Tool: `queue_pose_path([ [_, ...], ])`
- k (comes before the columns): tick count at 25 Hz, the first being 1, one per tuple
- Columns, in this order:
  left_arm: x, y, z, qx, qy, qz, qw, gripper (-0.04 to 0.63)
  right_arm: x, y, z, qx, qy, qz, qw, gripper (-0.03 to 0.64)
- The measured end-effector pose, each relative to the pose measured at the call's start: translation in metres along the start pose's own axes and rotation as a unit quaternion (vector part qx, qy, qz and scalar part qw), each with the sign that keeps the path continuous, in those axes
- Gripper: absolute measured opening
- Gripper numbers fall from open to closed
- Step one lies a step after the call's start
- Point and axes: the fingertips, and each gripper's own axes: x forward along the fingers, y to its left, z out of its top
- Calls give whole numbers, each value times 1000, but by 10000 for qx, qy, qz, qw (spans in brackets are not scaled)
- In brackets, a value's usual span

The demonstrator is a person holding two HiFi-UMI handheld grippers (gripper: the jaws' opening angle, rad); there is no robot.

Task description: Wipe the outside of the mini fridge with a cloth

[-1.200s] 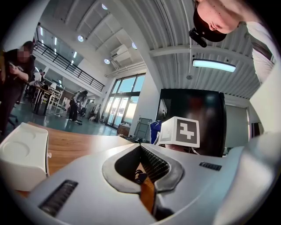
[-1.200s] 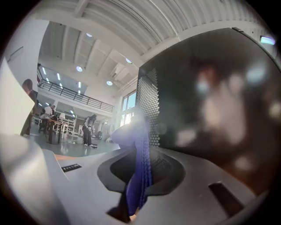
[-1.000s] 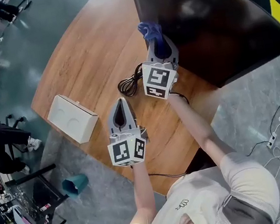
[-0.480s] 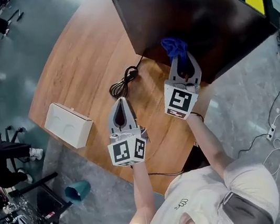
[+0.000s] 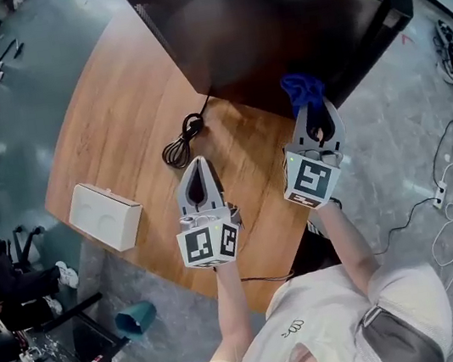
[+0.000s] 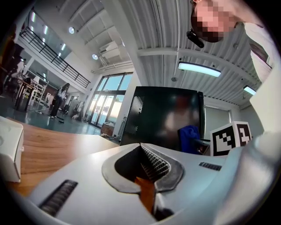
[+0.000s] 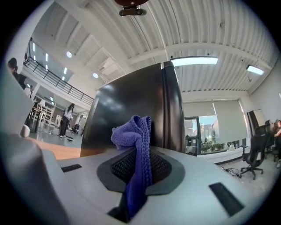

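Blue cloth [image 5: 302, 90] is pinched in the right gripper [image 5: 315, 114], at the mini fridge [image 5: 267, 14], against its near face by the right corner; contact is unclear. Wiping looks under way; next it needs pressing and sweeping along that dark face. Pressed together and empty, the left gripper [image 5: 196, 165] hovers short of the fridge. A coiled cable [image 5: 185, 140] beside the fridge's foot could snag a low pass; a white box [image 5: 105, 215] sits well apart from it

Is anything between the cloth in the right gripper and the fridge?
Nothing visible. The right gripper holds the cloth right by the fridge; the cable lies off to its left on the table.
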Motion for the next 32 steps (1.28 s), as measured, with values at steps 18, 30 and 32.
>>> queue_pose_path([
  [18, 1, -28, 2, 48, -15, -247, 9997, 5, -26, -72, -2, -104, 71, -733, 9972, 61],
  [30, 6, -18, -5, -89, -56, -102, 9999, 5, -24, 30, 13, 835, 7, 368, 9958, 61],
  [32, 3, -10, -6, -106, -74, -30, 9999, 5, -14, 48, 13, 952, 35, 502, 9942, 61],
])
